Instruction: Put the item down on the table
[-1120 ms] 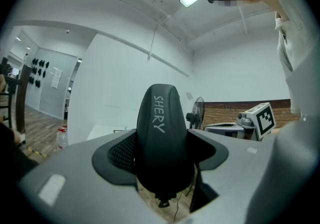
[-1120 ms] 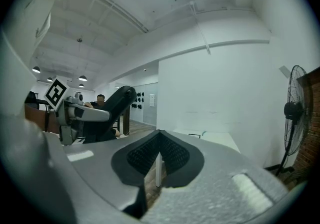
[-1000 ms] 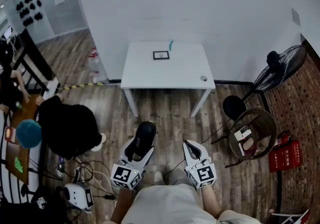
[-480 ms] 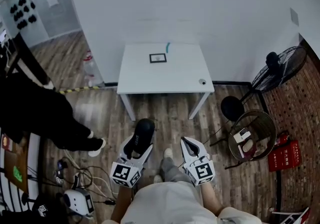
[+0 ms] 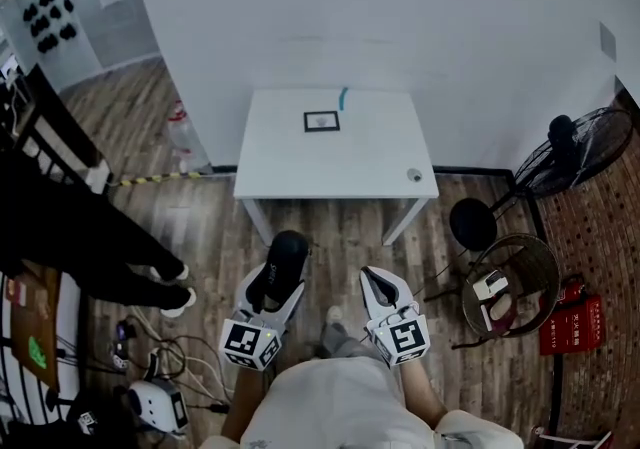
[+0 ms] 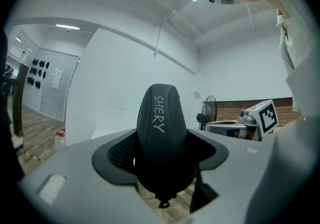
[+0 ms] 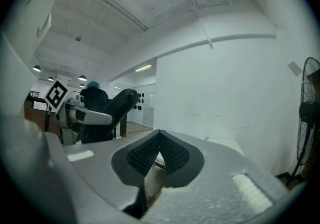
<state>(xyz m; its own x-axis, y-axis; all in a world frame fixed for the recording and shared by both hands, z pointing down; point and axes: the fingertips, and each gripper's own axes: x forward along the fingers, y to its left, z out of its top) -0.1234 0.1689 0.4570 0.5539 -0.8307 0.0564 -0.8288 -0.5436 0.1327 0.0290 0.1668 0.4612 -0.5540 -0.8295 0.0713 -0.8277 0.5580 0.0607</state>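
A black shoe-shaped item marked "SHERY" stands up between the jaws of my left gripper, which is shut on it, the ribbed pads hugging its sides. The right gripper view shows the same item off to the left. My right gripper is shut, its pads meeting at the tips with nothing between them. Both grippers hover over the wooden floor, in front of my body. The white table stands ahead against the wall, well beyond the grippers.
On the table lie a small framed square, a teal strip and a small round object. A fan, a black stool and a wicker basket stand at the right. A person's legs and cables are at the left.
The person at the left has risen from a crouch and moved further left. Both grippers stay nearly where they were, the left still holding the black item.
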